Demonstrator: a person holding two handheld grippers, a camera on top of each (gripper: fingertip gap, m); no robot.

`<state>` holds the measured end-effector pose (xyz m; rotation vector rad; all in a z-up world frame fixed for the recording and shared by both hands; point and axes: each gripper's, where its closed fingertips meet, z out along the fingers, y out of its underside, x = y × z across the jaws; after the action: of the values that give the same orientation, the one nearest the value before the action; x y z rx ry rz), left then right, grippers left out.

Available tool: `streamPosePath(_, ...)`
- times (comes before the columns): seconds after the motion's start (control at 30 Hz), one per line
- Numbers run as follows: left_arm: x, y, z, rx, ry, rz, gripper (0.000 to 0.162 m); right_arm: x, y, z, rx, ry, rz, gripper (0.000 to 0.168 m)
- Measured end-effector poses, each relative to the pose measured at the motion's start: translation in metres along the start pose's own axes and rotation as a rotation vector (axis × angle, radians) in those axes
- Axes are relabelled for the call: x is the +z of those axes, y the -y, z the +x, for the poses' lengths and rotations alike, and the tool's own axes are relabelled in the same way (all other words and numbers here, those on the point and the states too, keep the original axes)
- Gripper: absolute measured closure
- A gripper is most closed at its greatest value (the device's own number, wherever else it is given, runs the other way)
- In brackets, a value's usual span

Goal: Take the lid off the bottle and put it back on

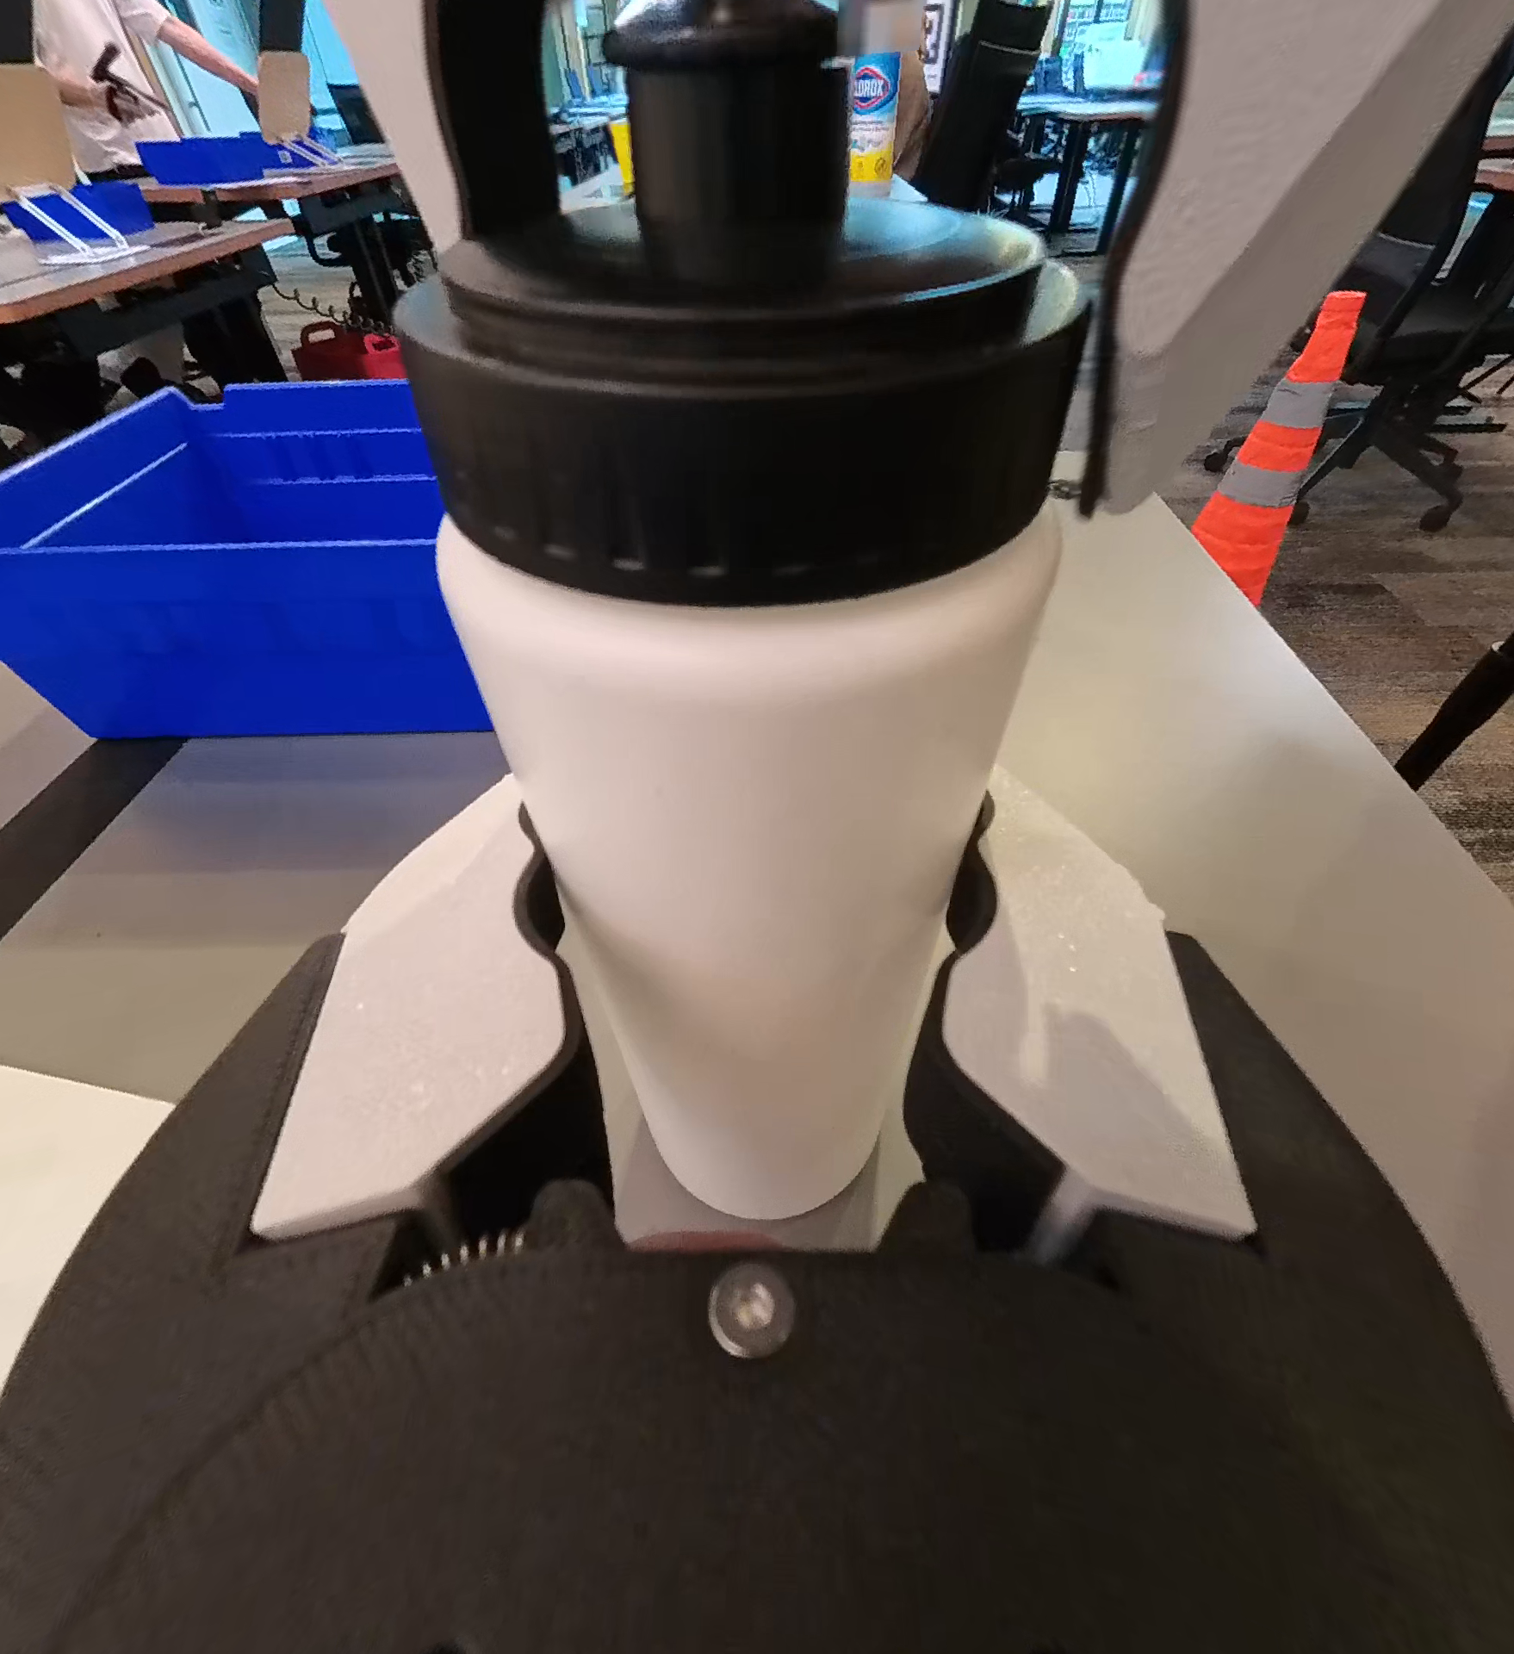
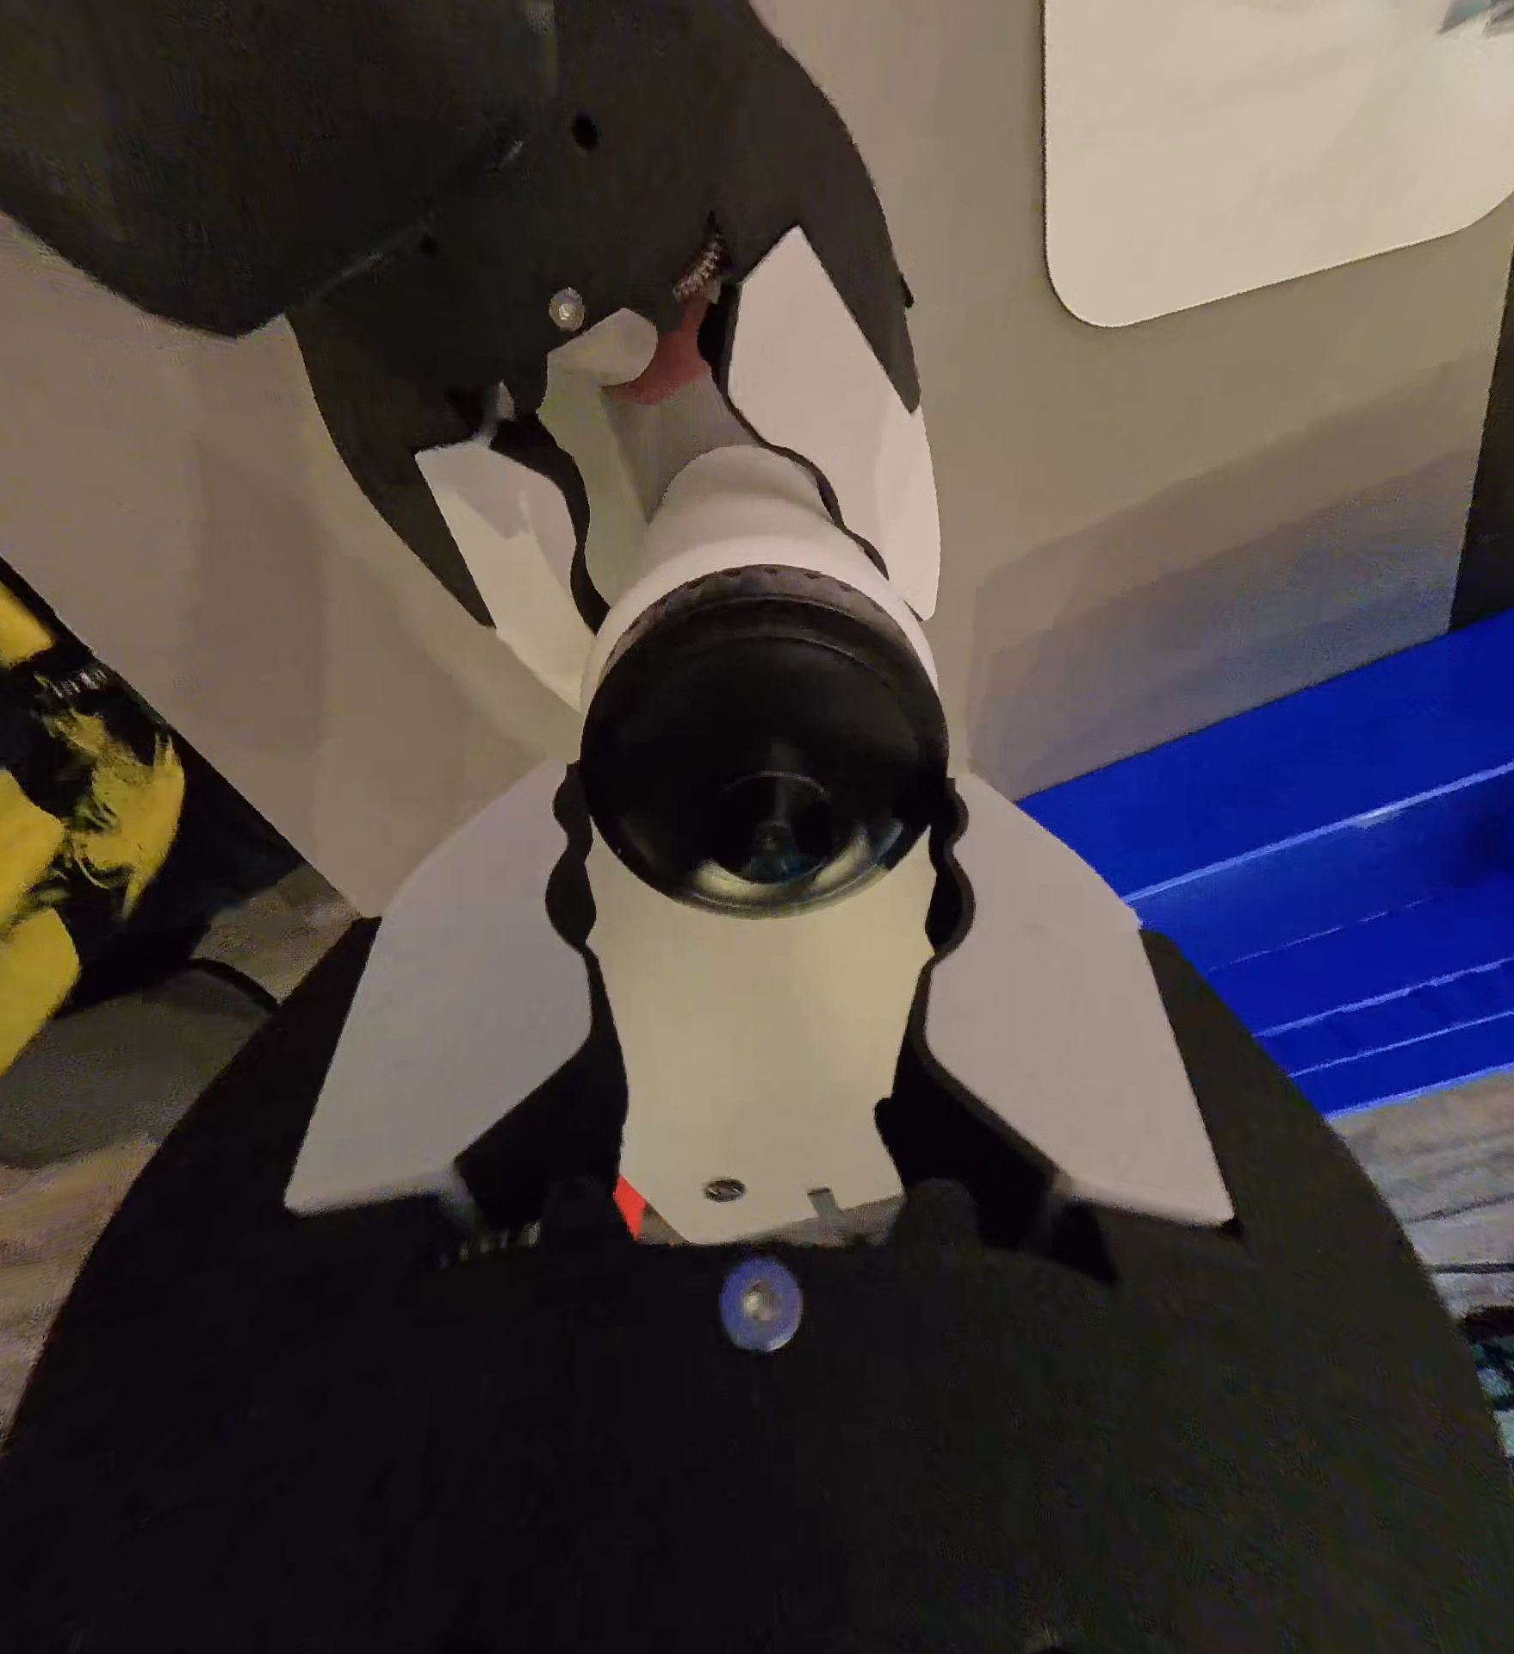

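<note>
A white bottle (image 1: 735,850) with a black ribbed lid (image 1: 735,430) lies along my left gripper (image 1: 753,810), which is shut on the bottle's body. The lid sits on the bottle and has a black spout on top. My right gripper (image 2: 762,788) comes from the lid's end, with a finger against each side of the lid (image 2: 762,761). Its white fingers (image 1: 1201,268) show at the top of the left wrist view. In the right wrist view the bottle (image 2: 735,528) runs away from me into the left gripper (image 2: 735,537).
A blue bin (image 1: 199,573) stands on the white table (image 1: 1228,716) to the left and also shows in the right wrist view (image 2: 1362,850). An orange traffic cone (image 1: 1281,447) stands on the floor at the right. A white sheet (image 2: 1272,161) lies on the table.
</note>
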<state>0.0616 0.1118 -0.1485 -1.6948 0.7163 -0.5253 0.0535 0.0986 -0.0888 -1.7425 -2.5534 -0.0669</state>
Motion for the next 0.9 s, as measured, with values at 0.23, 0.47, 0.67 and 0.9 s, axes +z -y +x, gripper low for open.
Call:
streamPosePath(0.23,0.001,0.0,0.001,-0.005,-0.003,-0.002,0.076,-0.008,0.0,0.002,-0.347,0.002,-0.004,0.099)
streamPosePath(0.47,0.001,-0.005,-0.001,0.006,0.009,-0.026,0.076,-0.007,0.005,0.0,0.021,0.022,0.01,0.1)
streamPosePath(0.67,0.001,-0.005,0.0,0.005,0.004,-0.02,0.076,-0.005,0.007,-0.001,0.013,0.011,0.076,0.098)
streamPosePath(0.9,0.001,-0.005,0.001,0.007,0.005,-0.025,0.076,0.003,0.01,-0.001,-0.083,-0.01,0.056,0.093)
